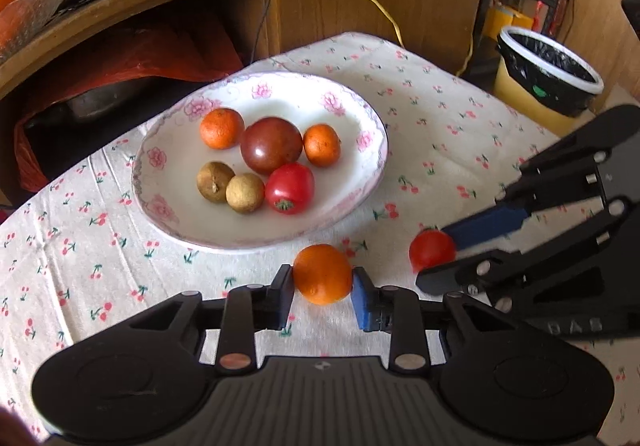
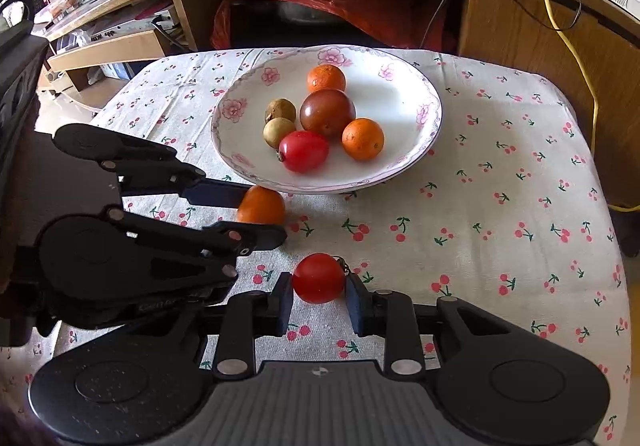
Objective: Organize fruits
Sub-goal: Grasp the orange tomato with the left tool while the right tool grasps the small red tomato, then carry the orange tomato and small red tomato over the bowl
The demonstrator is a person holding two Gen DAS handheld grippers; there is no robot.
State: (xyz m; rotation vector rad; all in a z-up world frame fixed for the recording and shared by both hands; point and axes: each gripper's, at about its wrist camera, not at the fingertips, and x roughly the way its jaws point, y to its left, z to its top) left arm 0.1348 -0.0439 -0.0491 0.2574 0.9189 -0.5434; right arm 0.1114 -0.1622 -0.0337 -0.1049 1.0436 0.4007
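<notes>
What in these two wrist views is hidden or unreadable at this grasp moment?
- Small orange citrus fruit in the left gripper: underside hidden, so lift-off unclear, left wrist view.
- Small red tomato in the right gripper: underside hidden likewise, right wrist view.
- Floral white plate: near rim partly hidden by the left gripper's finger, right wrist view.

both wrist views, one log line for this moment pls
left gripper: shut on small round orange | right gripper: shut on small red tomato | white floral-rimmed plate: six fruits
</notes>
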